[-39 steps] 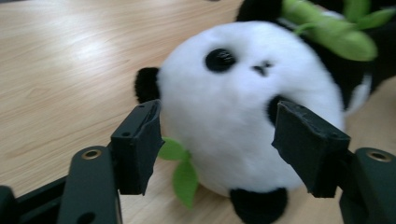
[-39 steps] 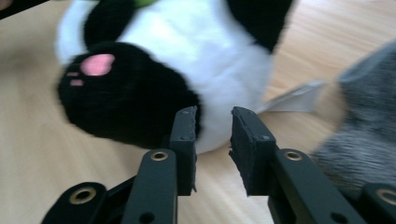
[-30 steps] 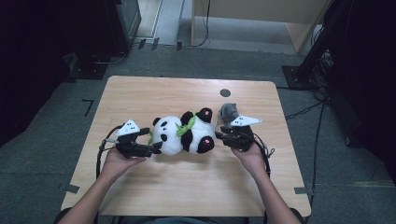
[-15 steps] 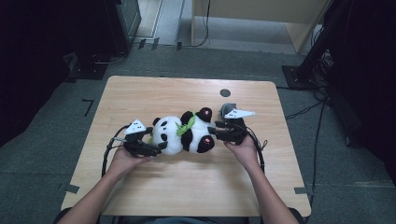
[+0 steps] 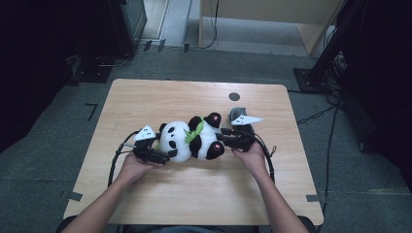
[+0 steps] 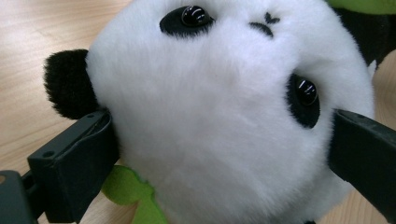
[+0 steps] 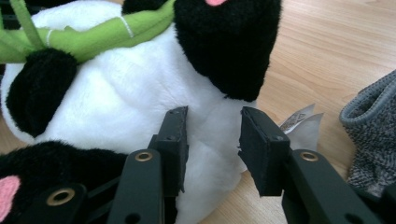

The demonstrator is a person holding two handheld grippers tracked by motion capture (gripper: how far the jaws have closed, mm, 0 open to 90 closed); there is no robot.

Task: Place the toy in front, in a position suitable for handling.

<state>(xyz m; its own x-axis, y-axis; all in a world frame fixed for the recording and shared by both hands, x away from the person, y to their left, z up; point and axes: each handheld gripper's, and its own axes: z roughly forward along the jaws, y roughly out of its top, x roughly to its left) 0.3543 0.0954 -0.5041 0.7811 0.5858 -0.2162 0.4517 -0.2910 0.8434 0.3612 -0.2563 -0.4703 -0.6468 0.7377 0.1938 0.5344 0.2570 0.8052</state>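
**Panda toy: both grips being set, lift not yet begun**

The panda toy (image 5: 194, 141) lies on its back near the middle of the bench (image 5: 160, 97), head toward the person's left and legs toward the right, with a green stalk (image 5: 194, 131) across its chest. It rests on the wood and is not raised.

The left hand-held gripper (image 5: 163, 156) has its jaws spread wide around the head. In the left gripper view, one jaw sits beside the black ear (image 6: 70, 84) and the other beside the eye patch; both touch the fur without visibly squeezing it.

The right hand-held gripper (image 5: 224, 138) stands at the rump. Its jaws have just been closing and are partly open, with a fold of white belly fur between them; a firm pinch cannot be confirmed.

A grey cloth (image 7: 373, 135) lies just beside the toy's label (image 7: 299, 123).

Judgement: positioning is done; securing both grips and lifting remain.
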